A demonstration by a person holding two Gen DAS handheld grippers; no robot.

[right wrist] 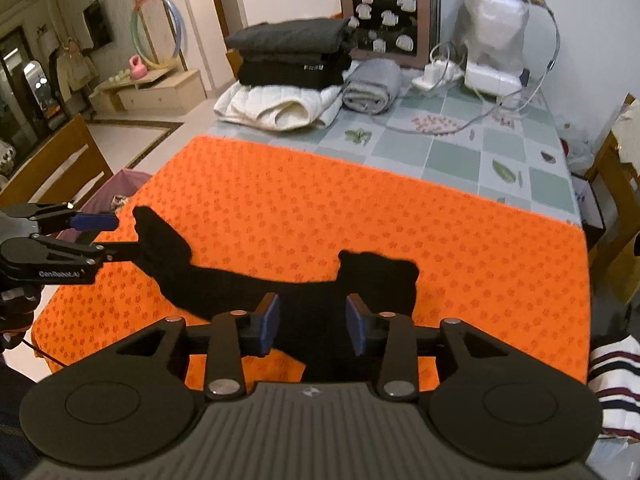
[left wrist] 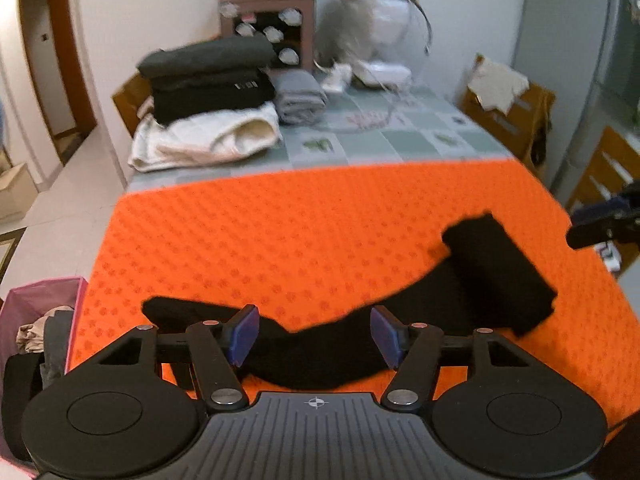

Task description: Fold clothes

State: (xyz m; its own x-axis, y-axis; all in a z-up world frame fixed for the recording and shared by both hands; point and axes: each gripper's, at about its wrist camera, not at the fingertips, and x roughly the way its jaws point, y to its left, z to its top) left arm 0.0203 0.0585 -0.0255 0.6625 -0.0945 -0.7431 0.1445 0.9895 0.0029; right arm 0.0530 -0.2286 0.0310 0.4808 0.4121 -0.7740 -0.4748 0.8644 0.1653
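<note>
A long black garment [left wrist: 500, 272] lies across the orange mat [left wrist: 304, 232], with its right end folded into a thicker block. My left gripper [left wrist: 314, 320] stands open low over the narrow left part, its blue pads [left wrist: 245, 334] apart on either side of the cloth. In the right wrist view the same black garment [right wrist: 240, 284] runs from left to right, and my right gripper [right wrist: 313, 312] hangs open over the wide folded end. The left gripper [right wrist: 116, 236] shows there at the cloth's left tip, jaws apart. The right gripper [left wrist: 574, 226] pokes in at the right edge of the left wrist view.
A stack of folded clothes [right wrist: 288, 68] and a grey folded piece [right wrist: 372, 88] sit at the table's far left. Behind them stand a pink cabinet [right wrist: 388, 12], a white appliance and cables. A pink laundry basket [left wrist: 36, 320] is at the mat's left, and wooden chairs [left wrist: 516, 116] flank the table.
</note>
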